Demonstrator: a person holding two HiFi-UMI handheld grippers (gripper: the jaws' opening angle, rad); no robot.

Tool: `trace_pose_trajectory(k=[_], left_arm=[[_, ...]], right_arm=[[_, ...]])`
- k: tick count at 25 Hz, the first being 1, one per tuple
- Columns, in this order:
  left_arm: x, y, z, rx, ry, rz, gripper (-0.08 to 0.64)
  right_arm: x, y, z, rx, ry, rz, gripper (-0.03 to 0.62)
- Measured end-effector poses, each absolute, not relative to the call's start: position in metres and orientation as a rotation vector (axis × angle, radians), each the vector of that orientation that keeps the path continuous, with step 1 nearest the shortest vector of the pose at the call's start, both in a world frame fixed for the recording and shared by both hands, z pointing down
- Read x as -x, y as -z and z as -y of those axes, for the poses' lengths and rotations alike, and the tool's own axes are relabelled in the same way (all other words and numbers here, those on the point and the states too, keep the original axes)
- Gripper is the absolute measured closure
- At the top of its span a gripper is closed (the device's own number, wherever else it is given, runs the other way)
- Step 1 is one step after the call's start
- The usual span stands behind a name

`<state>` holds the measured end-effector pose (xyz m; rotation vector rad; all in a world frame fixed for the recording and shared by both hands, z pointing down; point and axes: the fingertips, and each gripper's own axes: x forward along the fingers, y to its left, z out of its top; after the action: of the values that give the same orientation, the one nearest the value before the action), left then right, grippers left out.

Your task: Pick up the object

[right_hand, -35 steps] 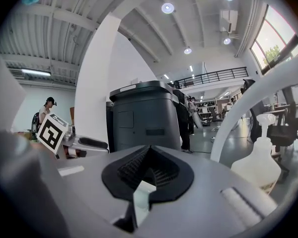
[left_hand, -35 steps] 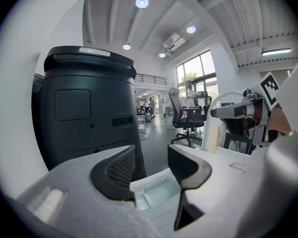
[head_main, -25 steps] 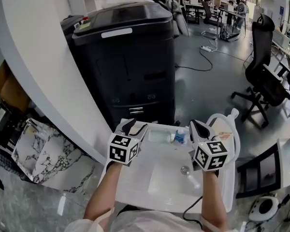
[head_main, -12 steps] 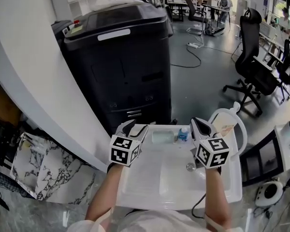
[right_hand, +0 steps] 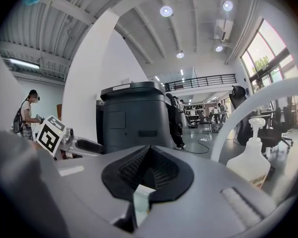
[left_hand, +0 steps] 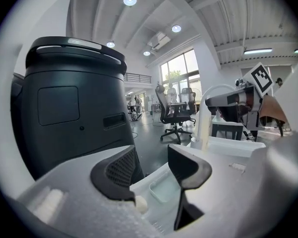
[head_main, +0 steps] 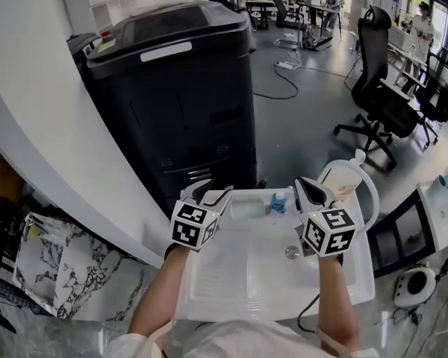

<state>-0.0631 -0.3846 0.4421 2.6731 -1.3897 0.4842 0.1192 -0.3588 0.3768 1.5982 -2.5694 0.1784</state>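
blue-capped clear bottle seen untouched at frame centre; left tongs parted, right tongs clenched empty; nothing lifted yet.

On the far rim of the basin: tray left, small bottle just right of it. Drain in the basin floor toward the right. Spray bottle at the far right corner. Machine behind the basin, office chairs beyond to the right
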Motion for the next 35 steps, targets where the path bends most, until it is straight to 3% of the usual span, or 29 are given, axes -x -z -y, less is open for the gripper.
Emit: trace_pose_trajectory(k=[35], left_arm=[[-0.031,-0.551,0.384,-2.915,-1.270,0.602,0.330]], right_arm=[[-0.120,-0.390,0.352,-1.604,-0.168,2.497,0.592]])
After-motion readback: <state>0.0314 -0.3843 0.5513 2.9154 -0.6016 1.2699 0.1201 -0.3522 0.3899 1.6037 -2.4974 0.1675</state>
